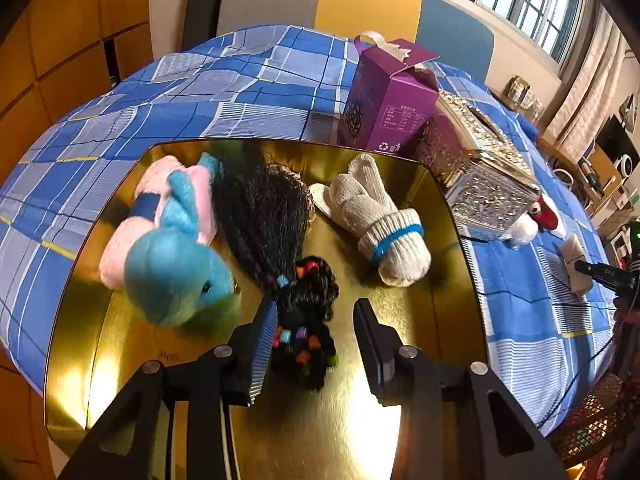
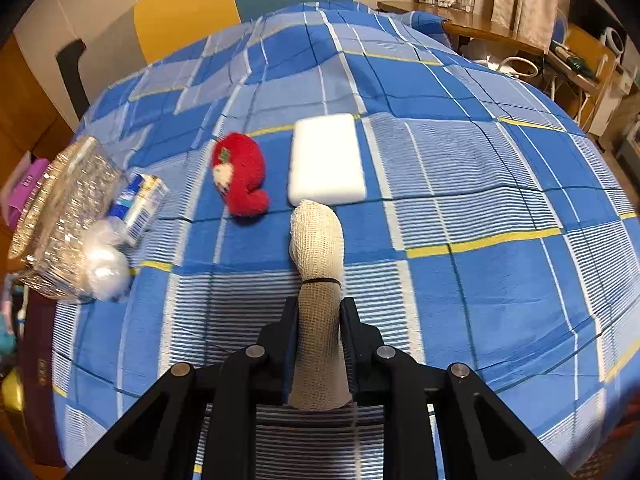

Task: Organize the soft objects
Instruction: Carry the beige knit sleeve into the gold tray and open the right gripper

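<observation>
The left gripper (image 1: 316, 334) stands open over the gold tray (image 1: 360, 420), the black beaded hairpiece (image 1: 306, 320) lying loose between its jaws, while the right gripper (image 2: 319, 320) clamps a beige gauze roll (image 2: 318, 280).

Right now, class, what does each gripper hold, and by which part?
Right gripper: rolled beige gauze cloth, gripped near its tied lower end. Left gripper: open, holding nothing.

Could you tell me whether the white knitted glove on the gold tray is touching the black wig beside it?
Apart. The left wrist view shows a strip of bare gold tray between the white knitted glove and the black wig.
</observation>
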Demonstrator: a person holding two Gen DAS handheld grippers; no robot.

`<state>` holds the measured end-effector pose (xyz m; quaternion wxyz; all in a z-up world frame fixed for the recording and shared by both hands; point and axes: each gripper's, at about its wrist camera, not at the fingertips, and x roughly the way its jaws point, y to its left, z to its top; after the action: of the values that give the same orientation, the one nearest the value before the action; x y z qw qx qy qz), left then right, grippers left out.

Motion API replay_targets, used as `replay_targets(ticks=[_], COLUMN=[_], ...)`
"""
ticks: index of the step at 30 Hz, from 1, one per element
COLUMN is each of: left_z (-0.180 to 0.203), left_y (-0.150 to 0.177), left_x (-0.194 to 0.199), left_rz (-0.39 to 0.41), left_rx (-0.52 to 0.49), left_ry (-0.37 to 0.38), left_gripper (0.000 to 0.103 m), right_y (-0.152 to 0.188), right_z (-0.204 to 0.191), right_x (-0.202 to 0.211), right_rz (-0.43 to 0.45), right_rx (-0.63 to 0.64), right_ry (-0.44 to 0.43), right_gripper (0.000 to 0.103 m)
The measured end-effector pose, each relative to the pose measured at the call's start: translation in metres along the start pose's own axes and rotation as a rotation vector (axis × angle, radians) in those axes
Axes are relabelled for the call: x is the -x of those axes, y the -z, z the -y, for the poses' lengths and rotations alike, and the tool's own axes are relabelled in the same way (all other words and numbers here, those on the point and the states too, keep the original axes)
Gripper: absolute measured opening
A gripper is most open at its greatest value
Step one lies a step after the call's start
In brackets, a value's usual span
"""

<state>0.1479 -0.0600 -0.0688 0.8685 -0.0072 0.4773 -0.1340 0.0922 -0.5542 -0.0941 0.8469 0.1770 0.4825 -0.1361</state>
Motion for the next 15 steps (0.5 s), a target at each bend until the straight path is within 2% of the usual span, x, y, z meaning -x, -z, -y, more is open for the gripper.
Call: replay_targets(ticks=[5, 10, 15], left_z=[-0.003, -0.004, -0.003], left_y=[0.015, 0.026, 0.034], left_x=[0.016, 0.025, 0.029], left_rz=[0.031, 0.052, 0.052], left_rx=[-0.001, -0.021, -0.023], left_ry=[0.024, 0.032, 0.051], left_gripper=[0.040, 0.040, 0.040], right_y=[0.006, 0.019, 0.033], right_z=[-0.016, -0.042, -0.088], right_x=[0.014, 0.029, 0.049], right_rz=[0.053, 0.049, 0.040], right_rx=[0.022, 0.031, 0.066], right_ry=[-0.058, -0.133, -0.239], right_gripper=[0.021, 0.020, 0.021])
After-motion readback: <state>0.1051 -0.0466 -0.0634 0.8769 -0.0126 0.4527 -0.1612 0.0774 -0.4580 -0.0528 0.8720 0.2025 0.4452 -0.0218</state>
